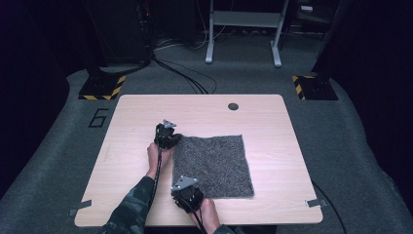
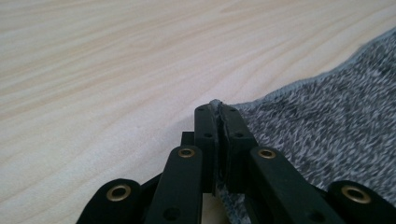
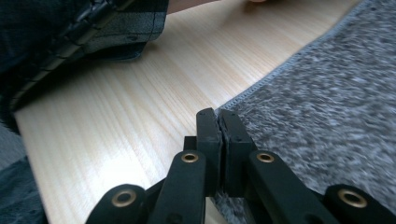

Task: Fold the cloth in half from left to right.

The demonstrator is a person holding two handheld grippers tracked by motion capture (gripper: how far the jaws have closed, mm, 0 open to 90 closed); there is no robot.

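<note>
High view: a square grey cloth (image 1: 213,165) lies flat on the wooden table (image 1: 136,151), right of the table's centre. The left gripper (image 1: 174,142) sits at the cloth's far left corner; the right gripper (image 1: 189,195) sits at its near left corner. A camouflage sleeve (image 1: 131,207) enters from the bottom edge.

Left gripper view: the left gripper (image 2: 218,108) has its jaws pressed together on the cloth (image 2: 327,130), with the hemmed corner pinched between the pads. The rest of the cloth spreads to the right over the table (image 2: 116,70).

Right gripper view: the right gripper (image 3: 218,114) has its jaws closed on the corner of the cloth (image 3: 327,102), with fabric pinched between them. The stitched hem runs away toward the upper right. The sleeve (image 3: 116,28) lies on the table (image 3: 140,116) at upper left.
</note>
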